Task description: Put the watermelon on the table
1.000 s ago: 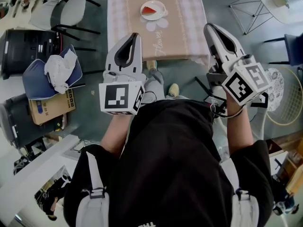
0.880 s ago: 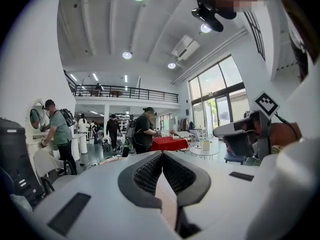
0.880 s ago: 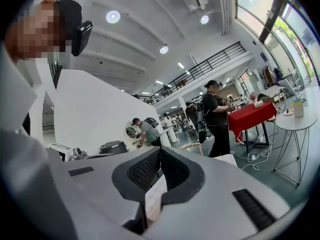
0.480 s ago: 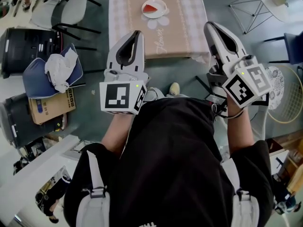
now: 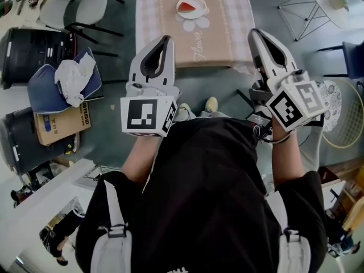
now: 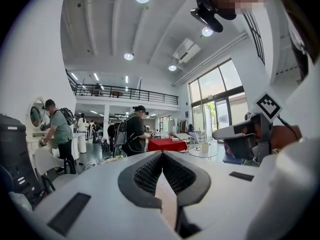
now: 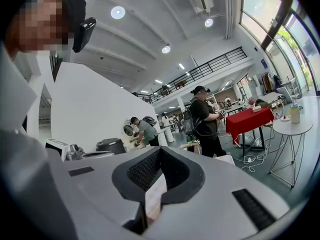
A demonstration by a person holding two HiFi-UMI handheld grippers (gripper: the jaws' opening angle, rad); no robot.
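Note:
A red watermelon slice (image 5: pixel 191 5) lies on a white plate (image 5: pixel 182 11) near the far end of a table (image 5: pixel 170 38) covered with a pink checked cloth, in the head view. Both grippers are held upright in front of the person's chest, well short of the table. My left gripper (image 5: pixel 165 38) is shut and holds nothing; its jaws meet at the tip (image 6: pixel 161 153). My right gripper (image 5: pixel 253 32) is also shut and holds nothing, its jaws touching at the tip (image 7: pixel 159 149). Both gripper views look across the hall, not at the table.
A grey chair (image 5: pixel 85 7), a blue seat with white cloth (image 5: pixel 65 78), a cardboard box (image 5: pixel 60 121) and black cases (image 5: pixel 28 50) stand on the left. A wire-framed stool (image 5: pixel 301 7) and a white round table (image 5: pixel 335 4) are at the right. People stand (image 6: pixel 132 134) in the hall.
The table and plate have shifted slightly right and up in the head view as the person moved. Both grippers stay shut and upright.

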